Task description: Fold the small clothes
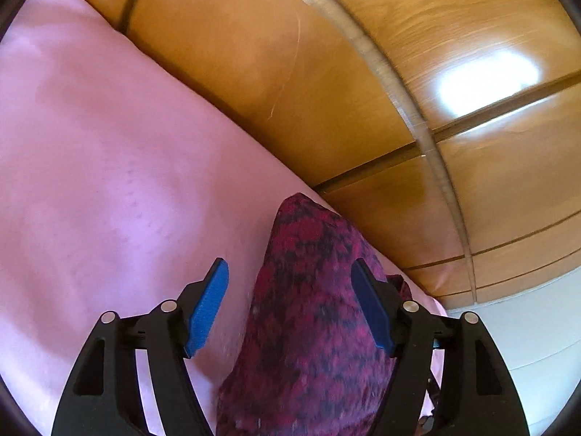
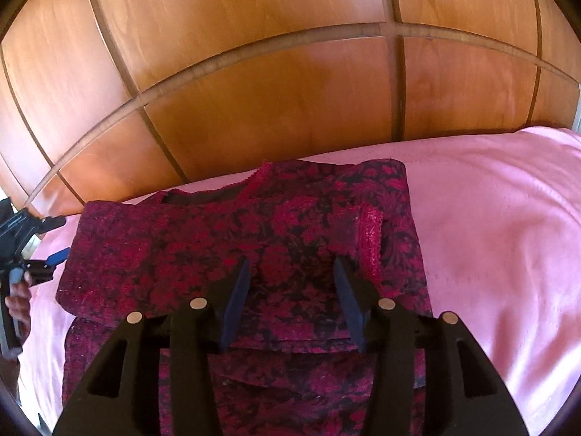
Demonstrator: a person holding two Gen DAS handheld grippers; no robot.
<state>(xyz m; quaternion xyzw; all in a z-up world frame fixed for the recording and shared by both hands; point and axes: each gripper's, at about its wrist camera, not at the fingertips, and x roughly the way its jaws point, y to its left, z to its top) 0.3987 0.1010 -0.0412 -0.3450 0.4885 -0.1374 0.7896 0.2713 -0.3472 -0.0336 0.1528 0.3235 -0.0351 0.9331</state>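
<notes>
On the pink bedsheet [image 2: 490, 218], the floral garment [image 2: 236, 239] lies part-folded (another fold due); left tongs [image 1: 290, 283] and right tongs [image 2: 292, 276] spread, gripping nothing.

Pink sheet [image 2: 490, 218] covers bed surface, lightly creased. Wood panel wall [image 2: 254, 91] w/ dark grooves directly behind, glare patches on upper panels.

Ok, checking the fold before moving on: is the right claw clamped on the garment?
No, the right claw stands open above the dark red floral garment, with neither pad pinching the cloth.
</notes>
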